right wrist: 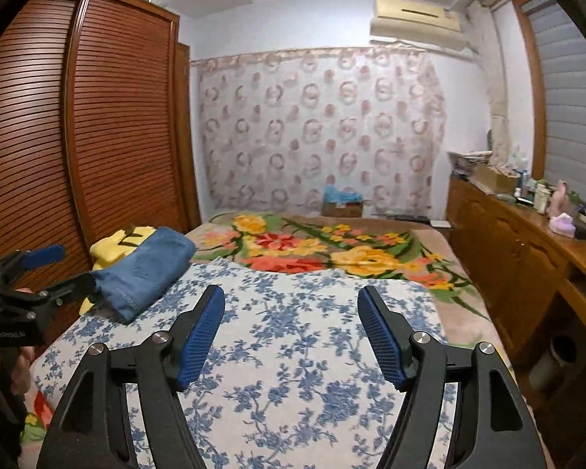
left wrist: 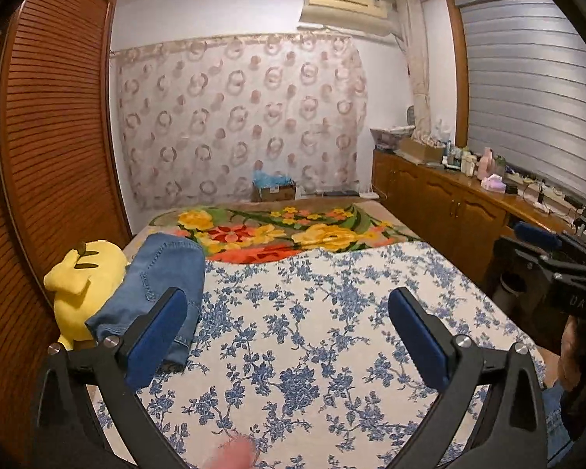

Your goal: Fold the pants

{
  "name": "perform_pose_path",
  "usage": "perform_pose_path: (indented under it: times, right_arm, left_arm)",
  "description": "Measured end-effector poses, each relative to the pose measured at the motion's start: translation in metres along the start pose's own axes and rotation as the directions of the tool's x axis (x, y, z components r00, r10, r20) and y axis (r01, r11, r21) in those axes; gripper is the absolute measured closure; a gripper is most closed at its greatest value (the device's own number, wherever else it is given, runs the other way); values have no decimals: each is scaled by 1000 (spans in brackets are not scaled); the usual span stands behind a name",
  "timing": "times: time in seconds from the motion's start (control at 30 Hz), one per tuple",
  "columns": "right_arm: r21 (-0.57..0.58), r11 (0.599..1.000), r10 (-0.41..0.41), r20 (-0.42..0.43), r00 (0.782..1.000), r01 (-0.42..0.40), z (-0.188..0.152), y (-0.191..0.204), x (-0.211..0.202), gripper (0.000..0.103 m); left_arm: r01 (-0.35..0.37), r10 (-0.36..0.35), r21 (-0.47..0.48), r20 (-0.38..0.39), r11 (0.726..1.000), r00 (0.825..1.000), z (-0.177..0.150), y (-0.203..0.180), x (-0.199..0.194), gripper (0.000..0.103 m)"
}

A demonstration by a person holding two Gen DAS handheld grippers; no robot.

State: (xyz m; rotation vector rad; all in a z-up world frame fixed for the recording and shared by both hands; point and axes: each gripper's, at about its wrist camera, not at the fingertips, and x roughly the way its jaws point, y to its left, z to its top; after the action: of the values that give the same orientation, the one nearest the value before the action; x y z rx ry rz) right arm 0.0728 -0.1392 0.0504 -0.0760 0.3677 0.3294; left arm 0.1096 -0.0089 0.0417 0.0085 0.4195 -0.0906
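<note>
Denim pants (left wrist: 156,289) lie folded, thick and rounded, on floral bedsheet (left wrist: 312,332). Left gripper (left wrist: 289,336) and right gripper (right wrist: 291,336): ribbed blue pads spread wide, empty.

Blue denim pants (left wrist: 158,273), yellow plush (left wrist: 82,277), blue-flowered white sheet (left wrist: 312,332).

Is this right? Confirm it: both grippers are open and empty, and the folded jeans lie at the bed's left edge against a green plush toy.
Not quite. The plush toy is yellow, not green; the left wrist view shows it plainly. The rest holds: left gripper and right gripper are open and empty, and the folded jeans lie against the toy at the bed's left edge.
</note>
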Motion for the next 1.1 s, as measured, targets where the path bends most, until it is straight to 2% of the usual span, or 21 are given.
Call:
perform_pose_path:
  times: [0.43, 1.1]
  right_arm:
    - [35, 999, -17, 15, 1000, 17, 3, 20, 0, 30]
    - [46, 999, -12, 6, 1000, 11, -1, 6, 13, 30]
  left_arm:
    - [-6, 6, -6, -14, 1000, 1000, -4, -4, -3, 0]
    - [-8, 8, -9, -12, 1000, 1000, -5, -4, -3, 0]
